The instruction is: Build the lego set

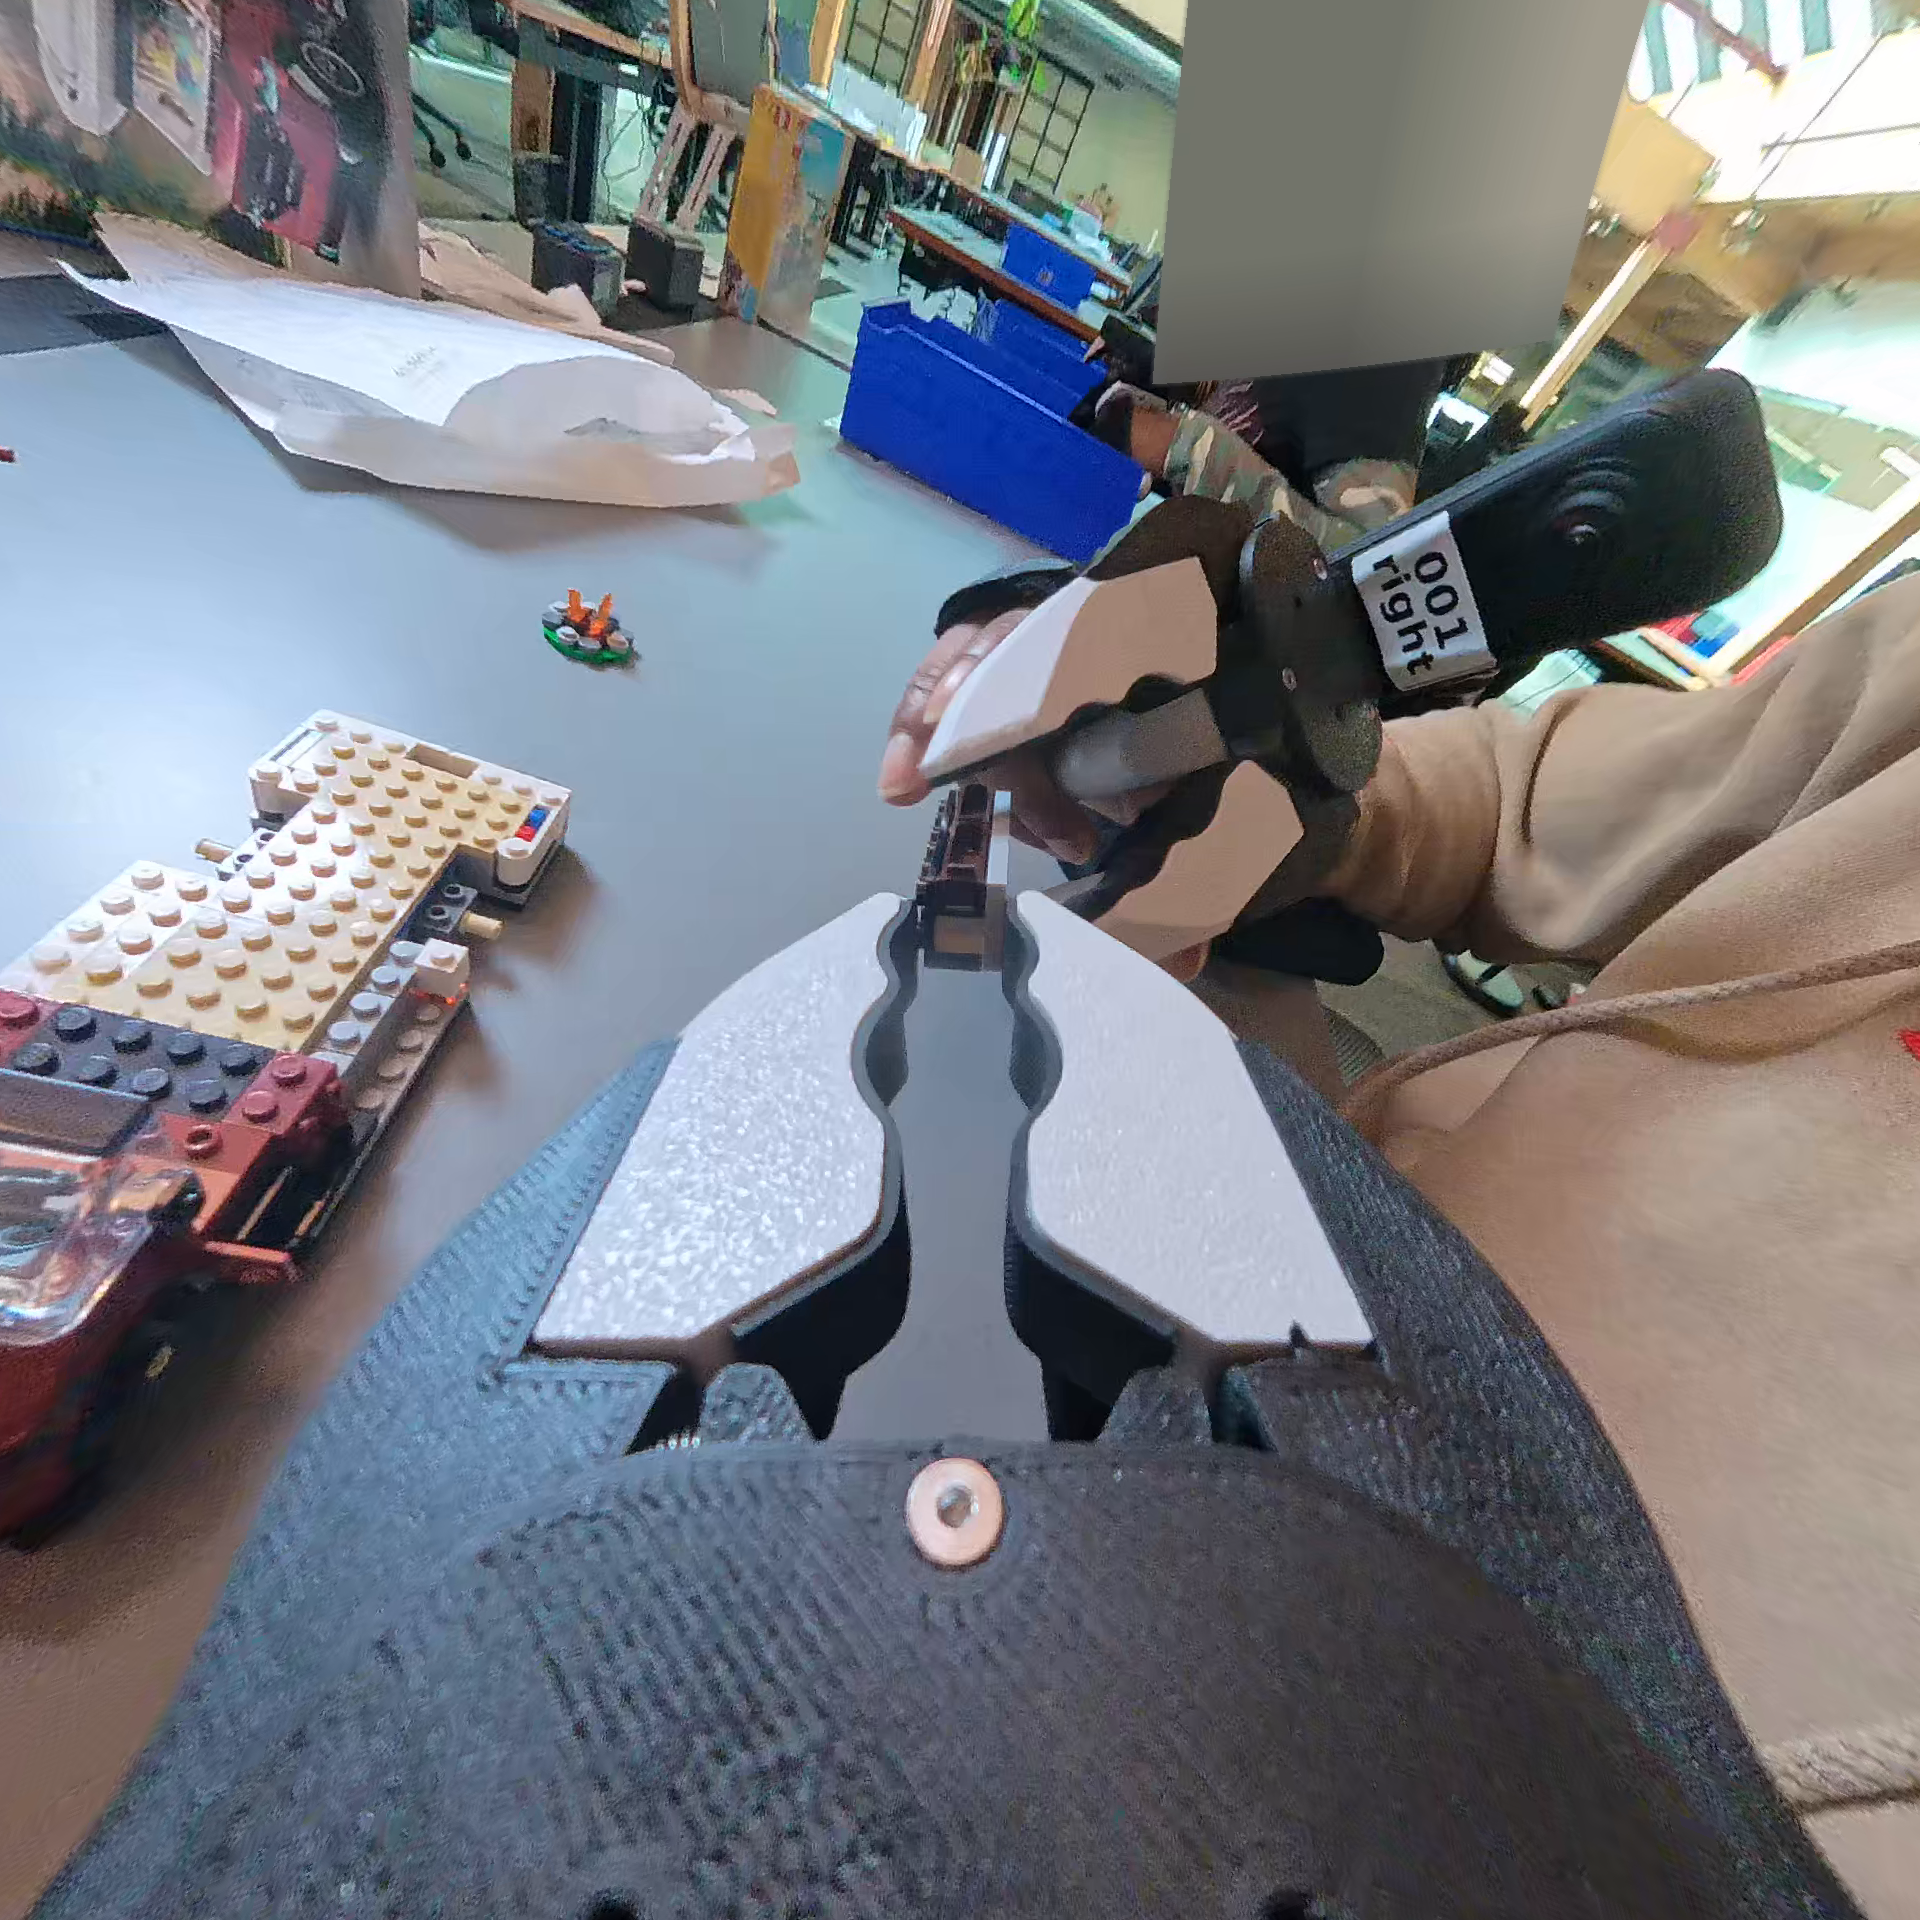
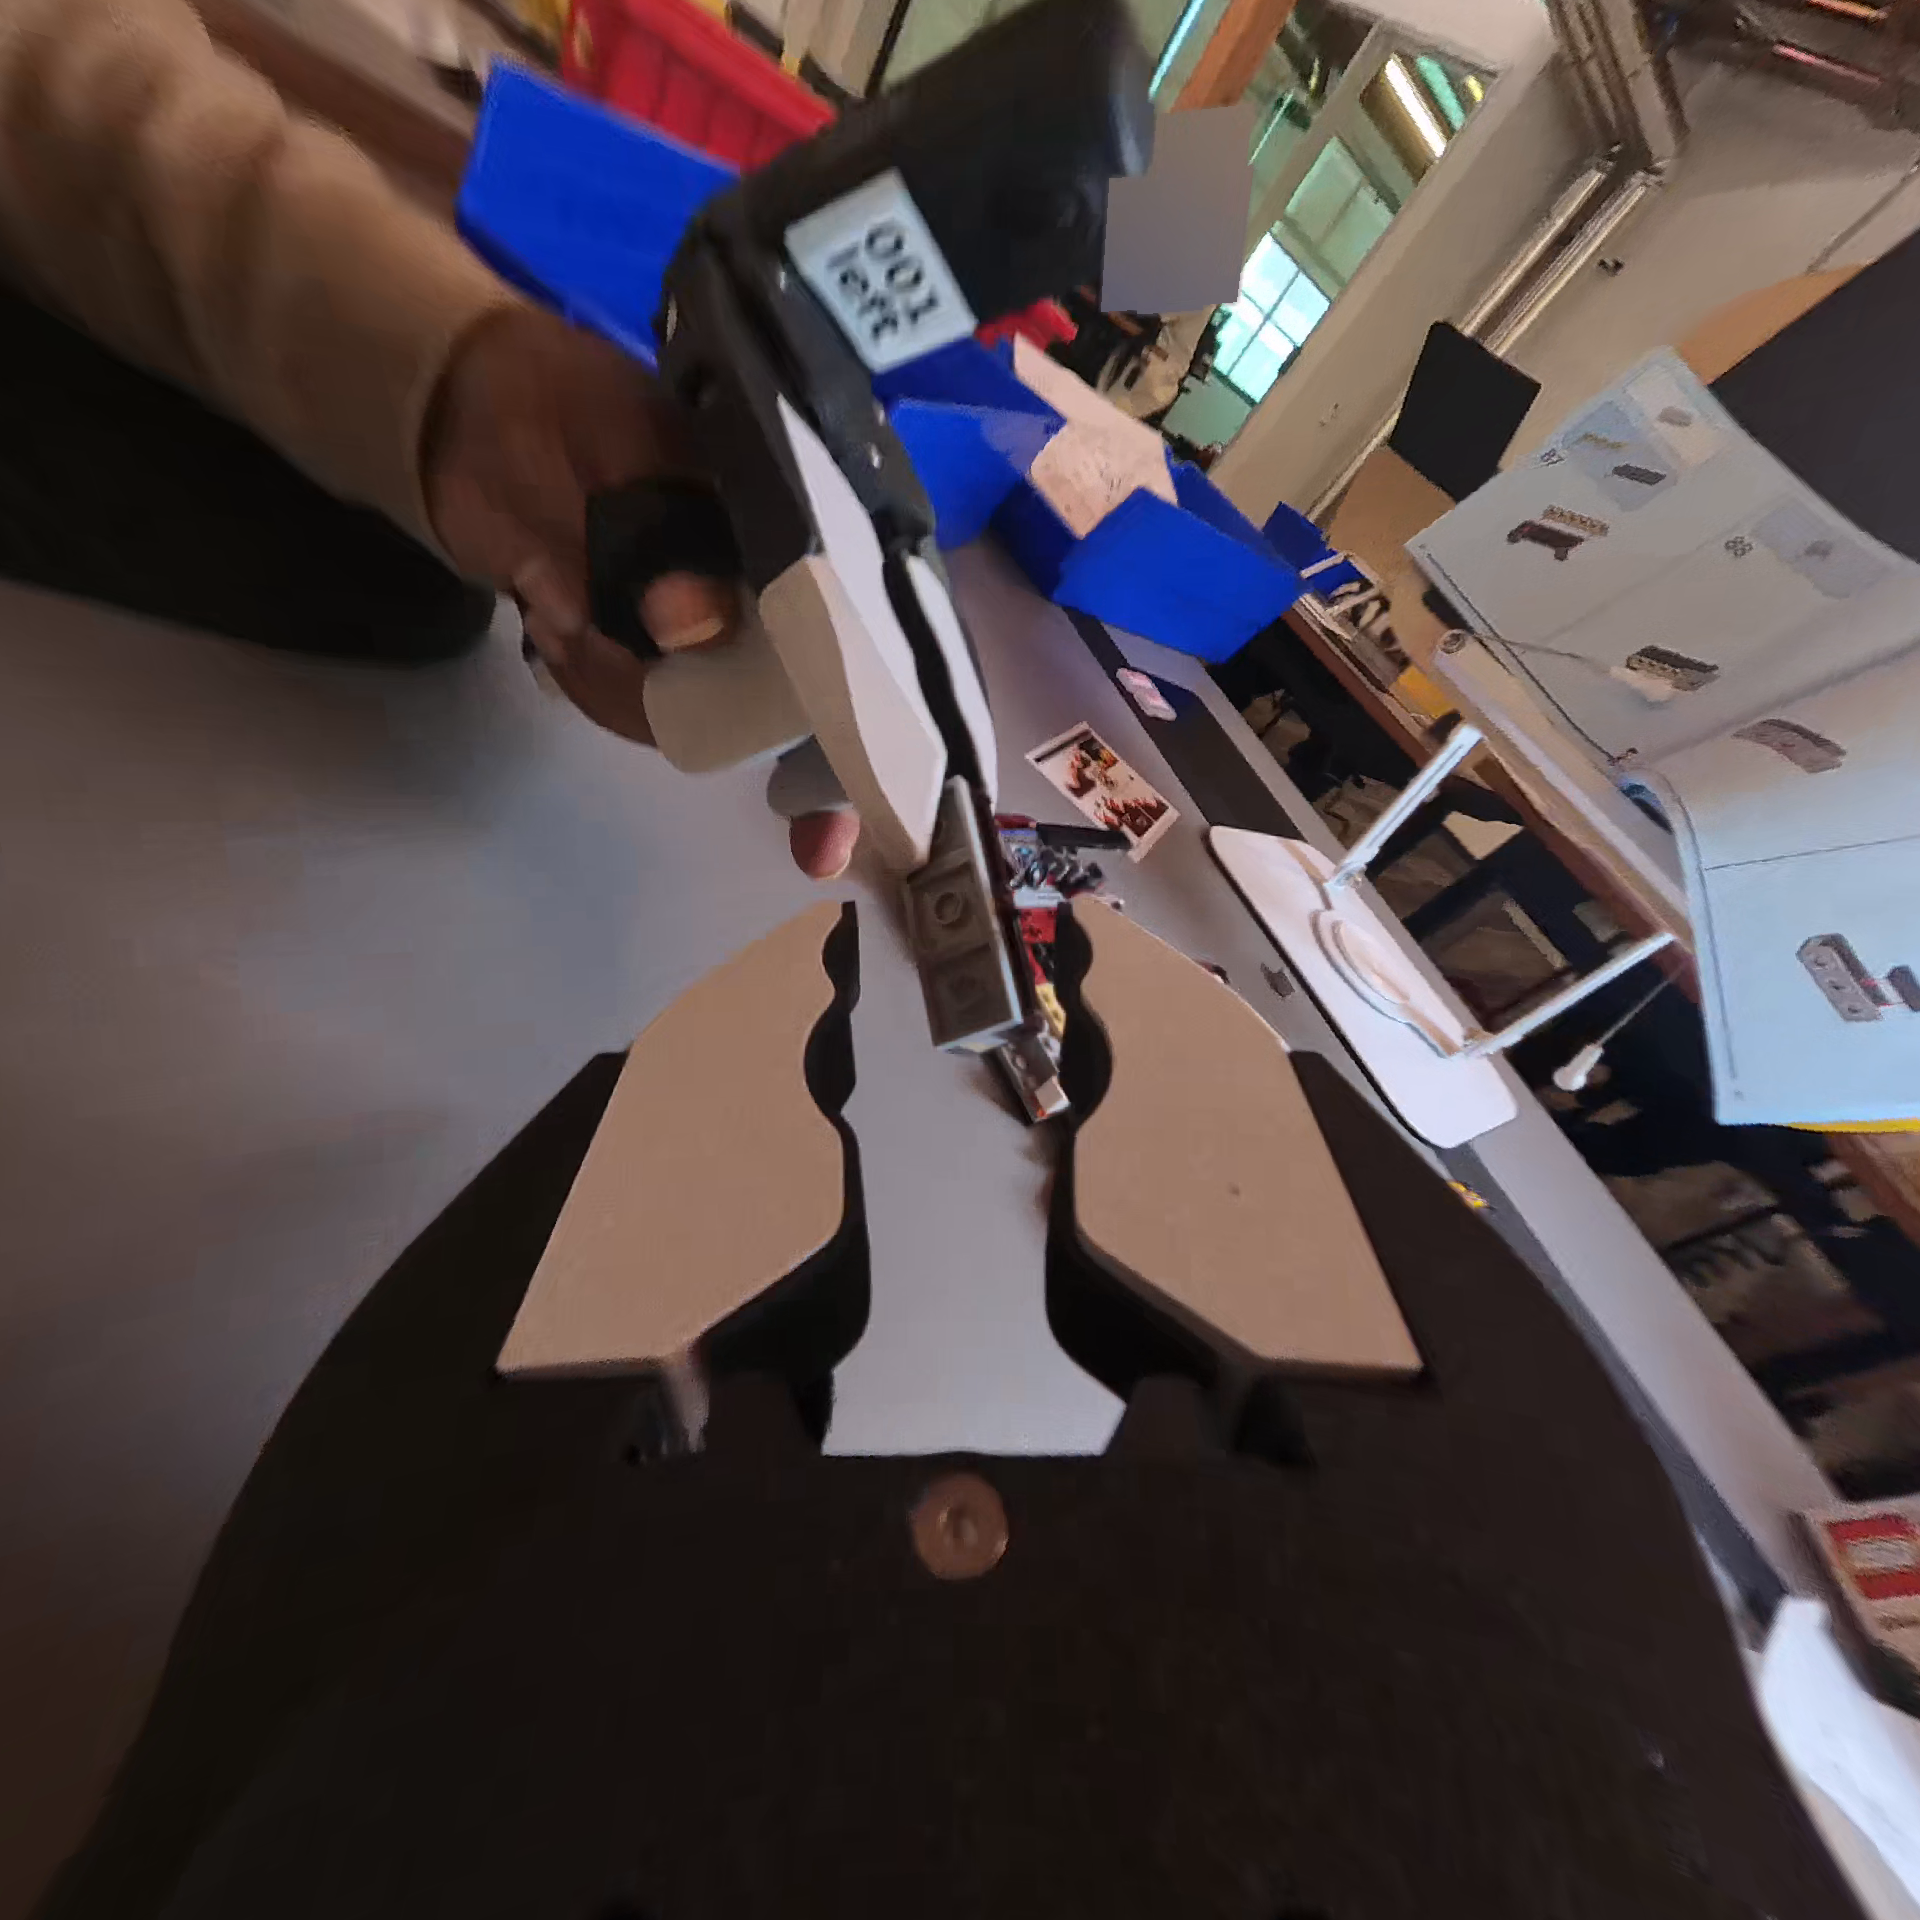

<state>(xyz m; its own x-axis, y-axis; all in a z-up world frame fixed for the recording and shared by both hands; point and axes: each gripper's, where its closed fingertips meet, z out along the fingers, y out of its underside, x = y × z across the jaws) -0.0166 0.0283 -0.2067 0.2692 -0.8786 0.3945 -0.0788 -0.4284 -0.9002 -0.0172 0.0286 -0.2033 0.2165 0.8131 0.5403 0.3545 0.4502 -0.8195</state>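
Note:
My left gripper (image 1: 958, 920) is shut on a small brick assembly (image 1: 961, 873), dark brown with a grey plate on one side, and holds it above the dark table (image 1: 675, 790). In the right wrist view the left gripper (image 2: 935, 821) comes in from the upper left with the grey studded plate (image 2: 961, 956) sticking out of its tips. My right gripper (image 2: 964, 914) is open, and the assembly stands between its fingers with a gap on the left side. In the left wrist view the right gripper (image 1: 992, 831) straddles the far end of the assembly, a hand behind it.
A large tan, grey and dark red brick build (image 1: 260, 935) lies at the left. A small green and orange piece (image 1: 587, 629), a white paper bag (image 1: 468, 405) and blue bins (image 1: 977, 436) lie farther off. Loose small parts (image 2: 1049, 883), a white stand (image 2: 1371, 987) and an instruction booklet (image 2: 1662, 623) are at the right. My two grippers' fingertips are within a few centimetres of each other.

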